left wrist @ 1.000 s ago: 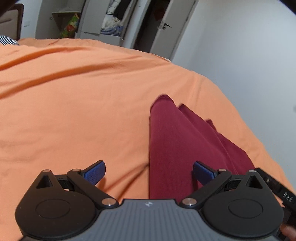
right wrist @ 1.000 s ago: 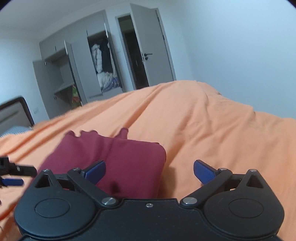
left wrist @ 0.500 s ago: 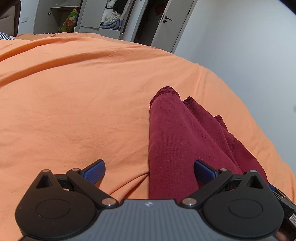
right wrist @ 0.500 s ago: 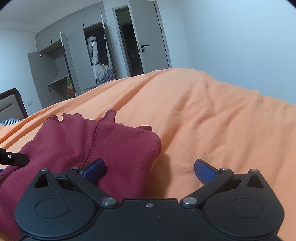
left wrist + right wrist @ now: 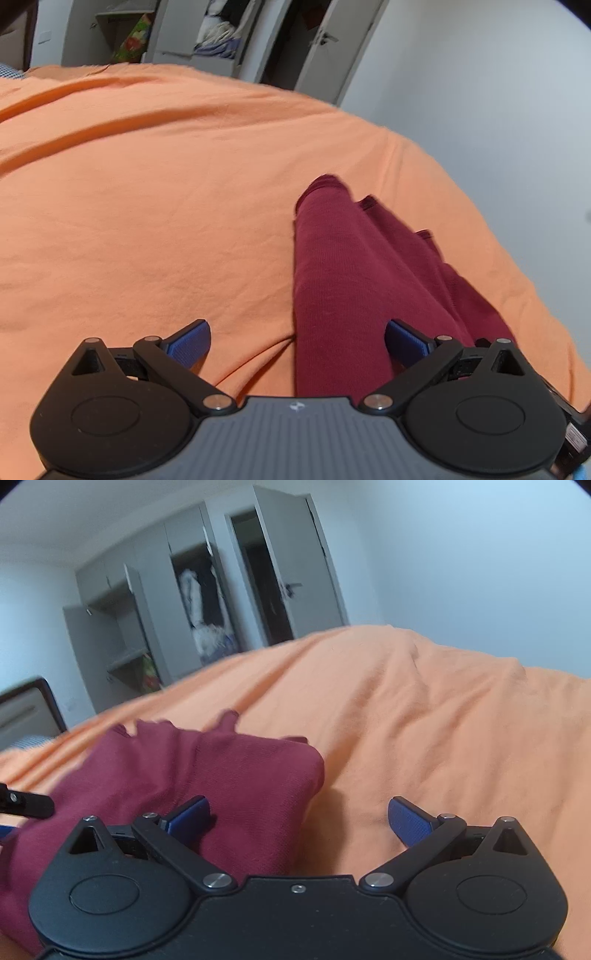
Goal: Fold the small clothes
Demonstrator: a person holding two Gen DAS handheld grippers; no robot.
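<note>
Maroon garment (image 5: 343, 280) on orange bedsheet (image 5: 147, 206)

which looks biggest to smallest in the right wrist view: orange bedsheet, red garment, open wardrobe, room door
1. orange bedsheet, widest by far.
2. red garment, though it lies close to the camera.
3. open wardrobe.
4. room door.
The last two stand far back, so only their apparent size is ranked.

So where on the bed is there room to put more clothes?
Lots of bare orange sheet lies left of the dark red garment, and more to its right toward the wall. It is crowded only where both open grippers flank it.
</note>
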